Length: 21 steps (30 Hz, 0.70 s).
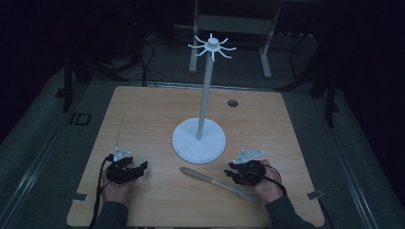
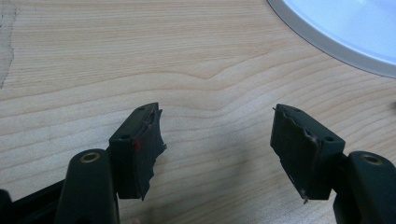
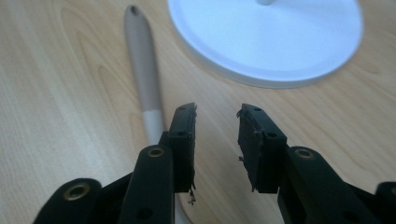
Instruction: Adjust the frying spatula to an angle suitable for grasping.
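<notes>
A white stand [image 1: 205, 95] rises from a round base [image 1: 198, 140] at the table's middle, with a crown of hooks [image 1: 211, 46] on top. In front of the base lies a spatula [image 1: 210, 179] with a beige handle and pale blade. My right gripper [image 1: 230, 171] sits at the blade end, open. In the right gripper view its jaws [image 3: 217, 135] stand a little apart over bare wood, with the spatula handle [image 3: 140, 60] running beside and under the left jaw. My left gripper [image 1: 141, 168] rests open at the front left, its jaws [image 2: 217, 140] wide with nothing between them.
The wooden table [image 1: 143, 114] has a small round hole [image 1: 232, 102] at its back right. Metal brackets [image 1: 79, 196] sit at its front corners. A grey frame leg [image 1: 265, 57] stands on the floor behind. The stand's base [image 2: 345, 28] lies just ahead of the left gripper.
</notes>
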### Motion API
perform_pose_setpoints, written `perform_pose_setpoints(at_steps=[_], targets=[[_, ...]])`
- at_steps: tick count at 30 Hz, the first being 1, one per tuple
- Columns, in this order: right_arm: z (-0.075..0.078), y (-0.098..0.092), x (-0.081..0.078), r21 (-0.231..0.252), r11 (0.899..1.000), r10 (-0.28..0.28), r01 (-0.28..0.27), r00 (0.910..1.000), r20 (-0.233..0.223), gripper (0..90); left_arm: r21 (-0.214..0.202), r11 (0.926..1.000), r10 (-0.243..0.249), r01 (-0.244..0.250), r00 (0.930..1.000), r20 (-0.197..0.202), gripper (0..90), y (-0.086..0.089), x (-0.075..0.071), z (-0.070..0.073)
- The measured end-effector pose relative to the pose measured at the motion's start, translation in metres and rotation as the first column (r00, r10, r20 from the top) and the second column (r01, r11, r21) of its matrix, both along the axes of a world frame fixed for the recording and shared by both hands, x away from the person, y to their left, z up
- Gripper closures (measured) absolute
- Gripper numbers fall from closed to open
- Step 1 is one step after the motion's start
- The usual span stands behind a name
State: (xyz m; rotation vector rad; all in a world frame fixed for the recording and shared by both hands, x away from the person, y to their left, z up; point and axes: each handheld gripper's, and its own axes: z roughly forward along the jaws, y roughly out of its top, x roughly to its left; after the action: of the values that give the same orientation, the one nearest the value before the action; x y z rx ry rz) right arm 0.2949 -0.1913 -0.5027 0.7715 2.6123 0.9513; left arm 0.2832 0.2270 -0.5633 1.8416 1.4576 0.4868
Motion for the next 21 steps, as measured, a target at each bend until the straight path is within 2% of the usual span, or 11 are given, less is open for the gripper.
perform_pose_setpoints(at_steps=[10,14,21], targets=[[-0.018,0.022,-0.003,-0.034,0.997,0.073,-0.076,0.9946,-0.073,67.0,-0.001,1.0,0.001,-0.001,1.0,0.0,33.8,0.0,0.0,0.0],[-0.026,0.034,-0.003,-0.059,0.992,0.107,-0.114,0.9876,-0.115,66.6,-0.001,1.0,0.0,0.0,1.0,-0.001,33.8,0.0,0.0,0.0],[-0.035,0.042,0.003,-0.075,0.989,0.112,-0.126,0.9805,-0.162,69.5,-0.002,1.0,-0.001,0.001,1.0,-0.001,33.8,0.0,0.0,0.0]])
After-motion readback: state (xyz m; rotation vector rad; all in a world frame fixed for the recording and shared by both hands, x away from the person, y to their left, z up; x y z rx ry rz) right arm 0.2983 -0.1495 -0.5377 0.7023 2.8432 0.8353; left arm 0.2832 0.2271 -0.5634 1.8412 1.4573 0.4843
